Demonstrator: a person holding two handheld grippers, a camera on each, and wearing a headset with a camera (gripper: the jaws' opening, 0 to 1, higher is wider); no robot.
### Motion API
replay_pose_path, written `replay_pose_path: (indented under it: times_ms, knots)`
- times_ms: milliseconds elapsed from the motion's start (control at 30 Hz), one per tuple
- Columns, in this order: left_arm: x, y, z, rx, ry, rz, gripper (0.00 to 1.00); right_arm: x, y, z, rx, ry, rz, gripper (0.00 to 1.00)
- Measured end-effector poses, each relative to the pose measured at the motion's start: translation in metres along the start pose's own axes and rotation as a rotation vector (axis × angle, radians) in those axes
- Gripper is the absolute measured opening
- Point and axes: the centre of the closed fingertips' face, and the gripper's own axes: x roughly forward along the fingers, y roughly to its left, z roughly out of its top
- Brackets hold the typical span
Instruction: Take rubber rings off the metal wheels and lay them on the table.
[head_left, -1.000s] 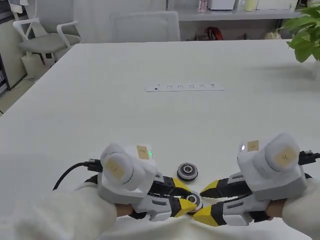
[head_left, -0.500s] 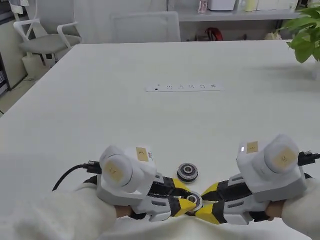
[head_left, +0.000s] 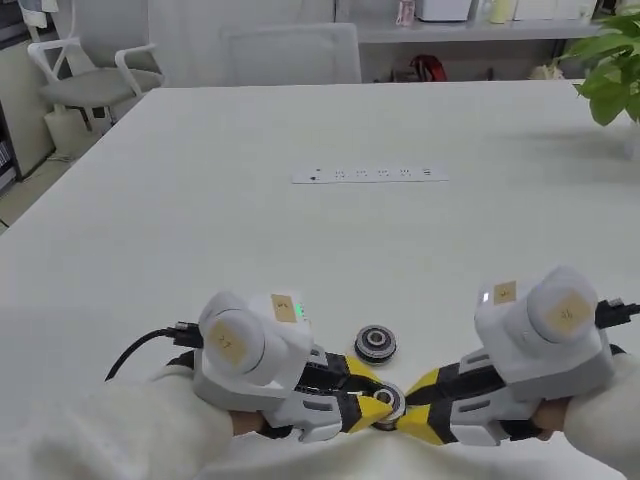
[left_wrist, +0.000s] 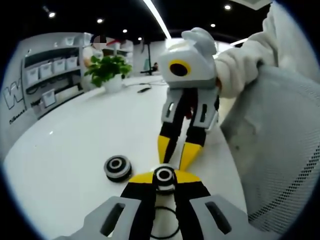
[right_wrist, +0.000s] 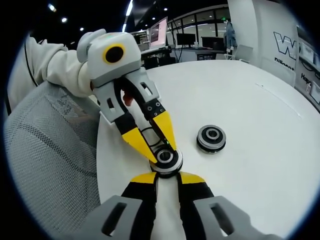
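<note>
A small metal wheel with a black rubber ring sits at the table's near edge, with both grippers on it. My left gripper comes from the left and is shut across the wheel. My right gripper comes from the right, its yellow tips closed in on the rubber ring at the wheel's rim. In the right gripper view the left gripper reaches in from the upper left. In the left gripper view the right gripper reaches down from above. A second ringed wheel lies flat just beyond them.
A white power strip lies mid-table. A plant stands at the far right and chairs at the far left. A black cable trails from the left gripper. A mesh chair back is close behind the table's near edge.
The right gripper's jaws, spread apart a second ago, have closed in on the wheel and moved slightly left. The left gripper and the second wheel have stayed put.
</note>
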Motion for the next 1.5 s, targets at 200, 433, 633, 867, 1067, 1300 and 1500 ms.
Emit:
replay_pose_path:
  times_ms: [200,433,633,867,1067,1300,1500]
  knots:
    - [0.0000,0.0002,-0.0004,-0.006,-0.003,0.004,0.14,-0.0014,-0.0007,-0.0021,0.012,0.007,-0.002,0.05]
    - [0.0006,-0.0001,-0.0008,-0.010,-0.003,0.006,0.14,-0.0015,-0.0019,-0.0020,0.013,0.010,-0.013,0.01]
    - [0.0007,-0.0004,-0.0010,-0.008,-0.003,0.007,0.14,-0.0018,-0.0029,-0.0020,0.042,0.015,-0.023,0.00]
    - [0.0006,-0.0001,-0.0015,-0.002,-0.004,0.008,0.14,-0.0028,-0.0049,-0.0017,0.104,0.010,-0.023,0.00]
    - [0.0005,0.0011,-0.0019,-0.002,-0.009,0.009,0.14,-0.0040,-0.0055,-0.0006,0.146,0.000,-0.019,0.00]
    - [0.0000,0.0019,-0.0021,-0.005,-0.013,0.010,0.14,-0.0057,-0.0078,0.0004,0.180,-0.011,-0.019,0.00]
    - [-0.0001,0.0021,-0.0020,-0.005,-0.015,0.012,0.14,-0.0065,-0.0084,0.0010,0.206,-0.020,-0.018,0.00]
